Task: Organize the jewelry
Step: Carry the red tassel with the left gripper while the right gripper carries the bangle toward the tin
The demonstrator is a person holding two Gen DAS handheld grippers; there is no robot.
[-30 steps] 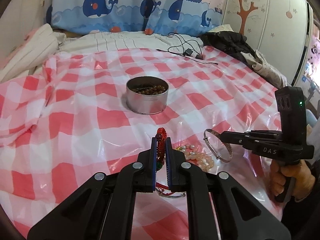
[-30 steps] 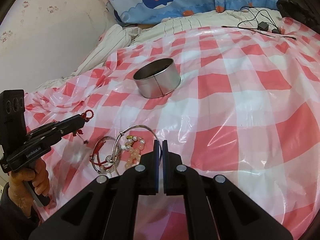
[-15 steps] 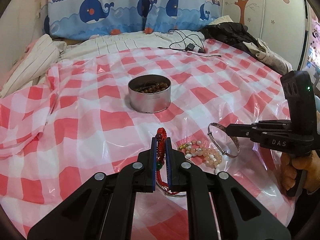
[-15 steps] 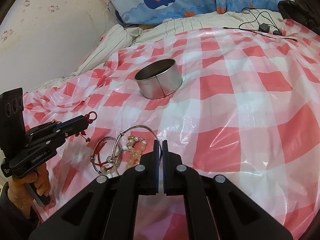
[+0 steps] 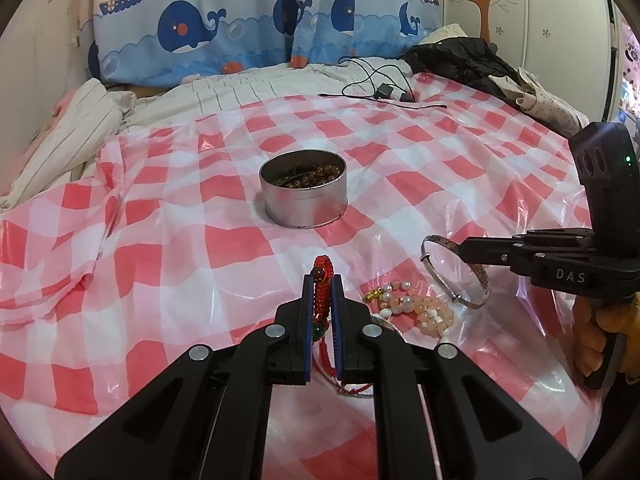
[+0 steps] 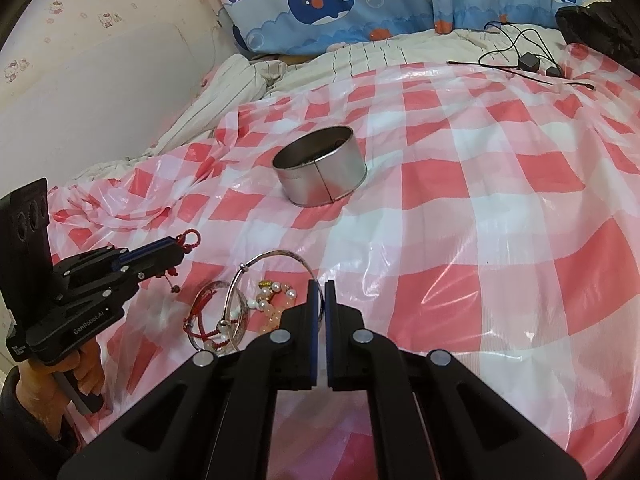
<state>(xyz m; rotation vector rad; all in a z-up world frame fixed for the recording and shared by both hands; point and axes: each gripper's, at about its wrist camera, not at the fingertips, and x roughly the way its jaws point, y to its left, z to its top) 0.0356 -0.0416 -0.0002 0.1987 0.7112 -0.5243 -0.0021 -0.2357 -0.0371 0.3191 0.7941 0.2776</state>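
My left gripper (image 5: 321,280) is clamped on the red braided bracelet (image 5: 322,270), whose knotted end pokes up past the fingertips and whose cord trails down to the checked plastic sheet (image 5: 160,264). My right gripper (image 6: 319,286) is pinched tight on the thin silver bangle (image 5: 454,270), lifting it tilted over the sheet's near edge. Beneath both lie the pearl and peach bead bracelets (image 5: 416,308), and beside them a red cord bracelet inside a clear bangle (image 6: 214,320), plain only in the right wrist view. Farther in, mid-sheet, stands the round metal tin (image 5: 303,190); the left wrist view looks into it and shows amber beads, the right shows only its wall. Black cables (image 5: 380,88) lie at the far edge. Both grippers angle downward.
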